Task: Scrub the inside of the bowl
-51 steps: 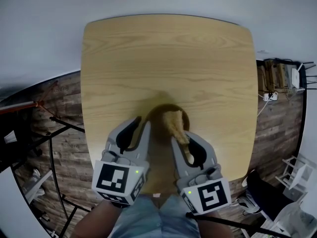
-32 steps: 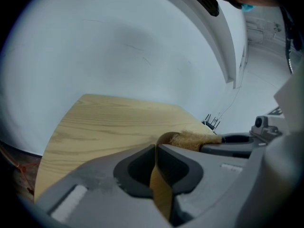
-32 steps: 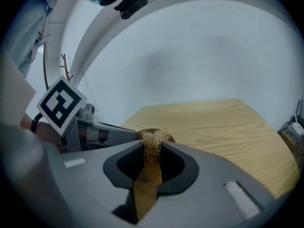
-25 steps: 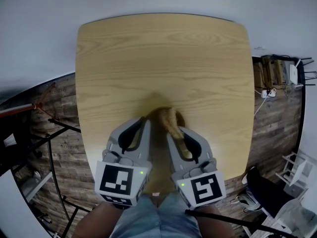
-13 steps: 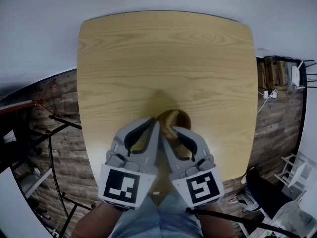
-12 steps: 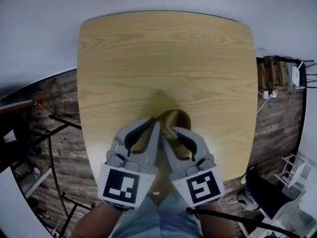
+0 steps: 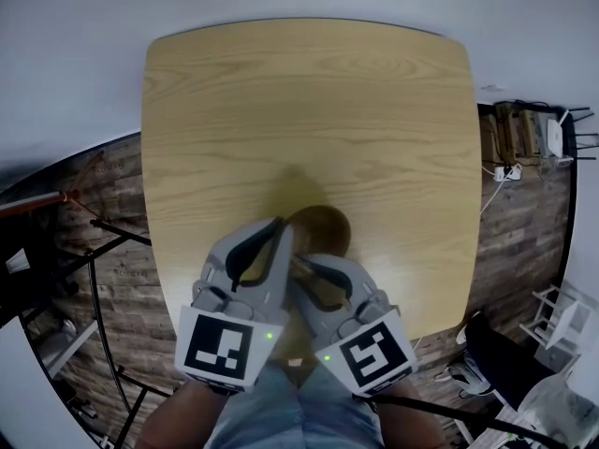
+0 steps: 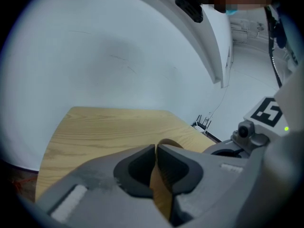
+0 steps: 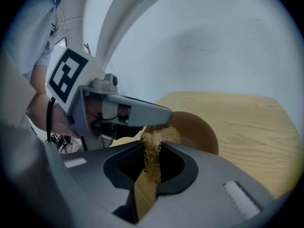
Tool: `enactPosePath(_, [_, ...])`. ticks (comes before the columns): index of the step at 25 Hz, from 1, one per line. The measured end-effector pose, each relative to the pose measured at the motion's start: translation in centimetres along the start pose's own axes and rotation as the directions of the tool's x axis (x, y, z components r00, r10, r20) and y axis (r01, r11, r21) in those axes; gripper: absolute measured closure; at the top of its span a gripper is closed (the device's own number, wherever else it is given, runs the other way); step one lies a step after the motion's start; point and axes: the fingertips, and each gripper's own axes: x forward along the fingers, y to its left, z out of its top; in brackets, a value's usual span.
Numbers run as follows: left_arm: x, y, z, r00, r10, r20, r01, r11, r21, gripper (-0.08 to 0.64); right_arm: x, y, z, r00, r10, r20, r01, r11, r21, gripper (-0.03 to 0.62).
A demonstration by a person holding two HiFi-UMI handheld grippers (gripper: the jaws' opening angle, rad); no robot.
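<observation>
Left hand-held gripper (image 7: 277, 226) and right hand-held gripper (image 7: 298, 262): grey, dark-padded, each bearing a black-and-white marker cube (image 7: 225, 346) with green light. Pale blue jeans (image 7: 281, 406).

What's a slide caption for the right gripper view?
Right tool shut on a scrubber by the bowl, left tool holding its rim.

Head view shows just the far part of the bowl (image 7: 325, 228) (left gripper (image 7: 280, 232) and right gripper (image 7: 302, 264) cover the rest).

No legible text; only black-and-white square markers (image 7: 223, 348) on left gripper (image 7: 278, 225) and right gripper (image 7: 300, 264)
</observation>
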Motion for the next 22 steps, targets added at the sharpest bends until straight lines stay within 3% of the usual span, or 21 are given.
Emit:
enactPosePath(10, [-0.4, 0.6, 0.1, 0.999, 0.026, 0.020, -0.028, 0.998, 0.063, 0.526, -2.4, 1.1, 0.0, 1.000, 0.018, 0.023, -0.017, 1.000, -0.022, 0.531])
enactPosePath(16, [-0.9, 0.5, 0.1, 0.999, 0.046, 0.021, -0.049, 0.990, 0.135, 0.526, -4.6, 0.6, 0.2, 0.997, -0.044, 0.056, 0.046, 0.998, -0.034, 0.531])
enactPosePath(22, [-0.8, -0.5, 0.5, 0.999, 0.044, 0.012, -0.045, 0.991, 0.130, 0.526, -5.7, -1.1, 1.3, 0.989, -0.114, 0.089, 0.122, 0.989, -0.088, 0.531])
